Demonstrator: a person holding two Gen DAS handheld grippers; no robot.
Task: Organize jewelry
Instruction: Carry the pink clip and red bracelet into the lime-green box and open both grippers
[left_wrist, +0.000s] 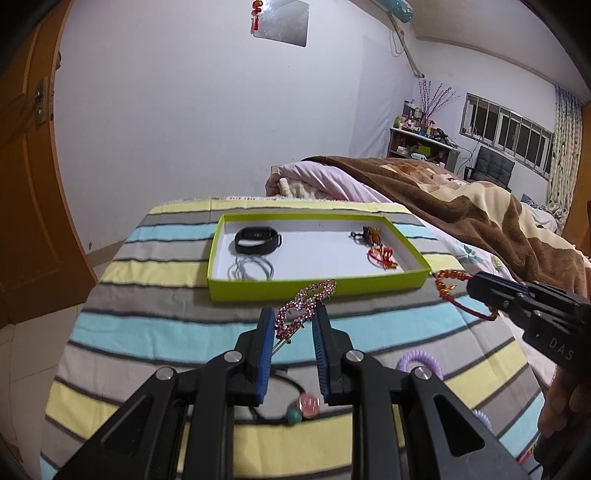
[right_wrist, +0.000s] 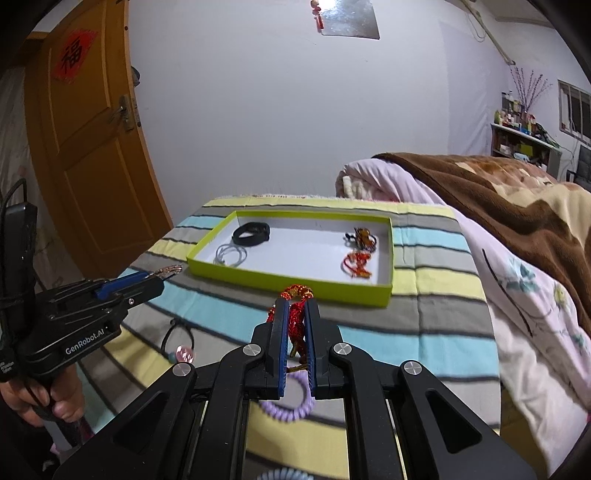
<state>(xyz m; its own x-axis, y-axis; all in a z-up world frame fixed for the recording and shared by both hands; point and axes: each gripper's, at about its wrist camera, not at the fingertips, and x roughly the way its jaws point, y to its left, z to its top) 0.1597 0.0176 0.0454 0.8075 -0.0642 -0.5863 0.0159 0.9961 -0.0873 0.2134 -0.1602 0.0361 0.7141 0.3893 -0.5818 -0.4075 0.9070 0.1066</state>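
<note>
Left wrist view: we found the left tool (left_wrist: 294, 325) clenched on a pink hairclip (left_wrist: 305, 305), held above the striped worktop (left_wrist: 147, 325) just short of the green tray (left_wrist: 317, 286). The tray already held a black band (left_wrist: 258, 240), a grey cord (left_wrist: 250, 268) and red charms (left_wrist: 382, 256). A bead tie (left_wrist: 304, 406) and a purple coil (left_wrist: 419, 363) lay loose on the worktop.

Right wrist view: the right tool (right_wrist: 296, 321) was clenched on a red bracelet (right_wrist: 295, 310), near the tray's (right_wrist: 288, 282) front wall.

We judged the carrying step in hand. The next move called for lifting each piece over the wall and releasing it on bare tray floor.
</note>
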